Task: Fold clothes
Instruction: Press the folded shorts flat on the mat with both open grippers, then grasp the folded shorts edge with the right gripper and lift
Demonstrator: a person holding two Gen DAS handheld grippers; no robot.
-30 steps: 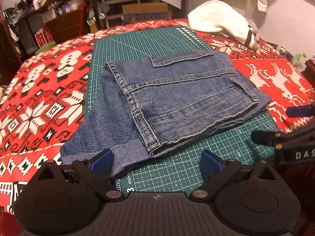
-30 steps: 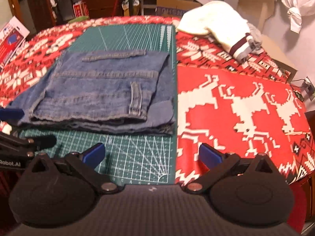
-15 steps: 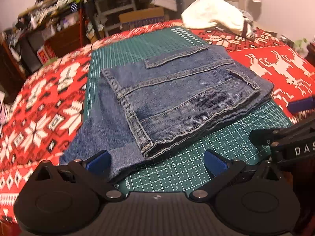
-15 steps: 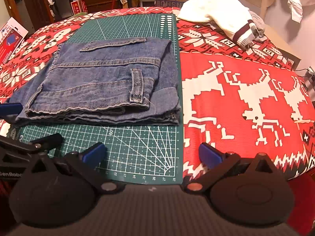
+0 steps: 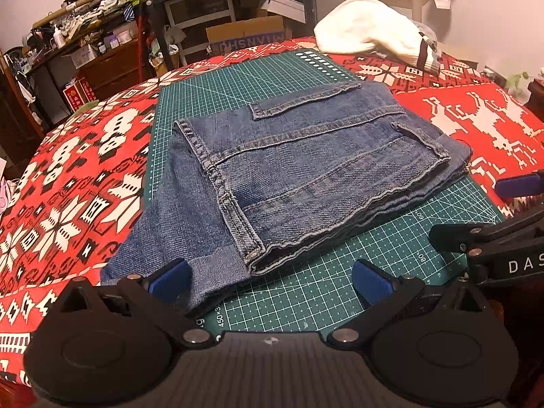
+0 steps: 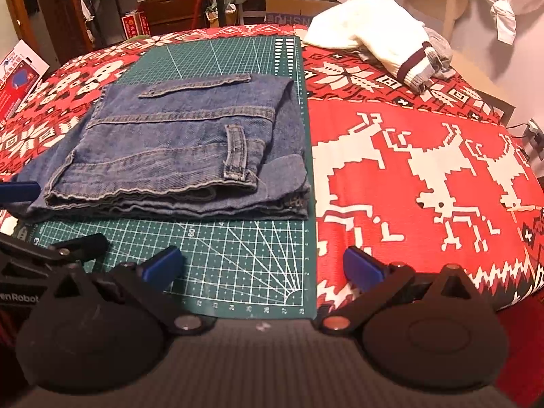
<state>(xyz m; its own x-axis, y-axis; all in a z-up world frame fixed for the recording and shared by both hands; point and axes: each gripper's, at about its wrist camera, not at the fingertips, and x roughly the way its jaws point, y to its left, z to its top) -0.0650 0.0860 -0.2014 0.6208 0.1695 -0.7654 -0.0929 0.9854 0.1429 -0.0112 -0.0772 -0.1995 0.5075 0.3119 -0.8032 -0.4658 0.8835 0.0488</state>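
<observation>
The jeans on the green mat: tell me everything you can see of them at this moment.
The jeans are blue denim with orange-tan stitching, folded into a flat, layered rectangle. A stitched pocket edge and a belt loop show on top. They lie mostly on the green mat, with one lower layer spilling off its edge onto the red patterned cloth. The left gripper is open, one fingertip at that spilled corner, contact unclear; the right gripper is open and clear of them.

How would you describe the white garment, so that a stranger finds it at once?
Start at the green cutting mat on the red patterned cloth. Beyond the mat's far right corner lies a cream knitted garment. Unlike the folded blue jeans, it is unfolded, with a maroon-striped cuff.
</observation>
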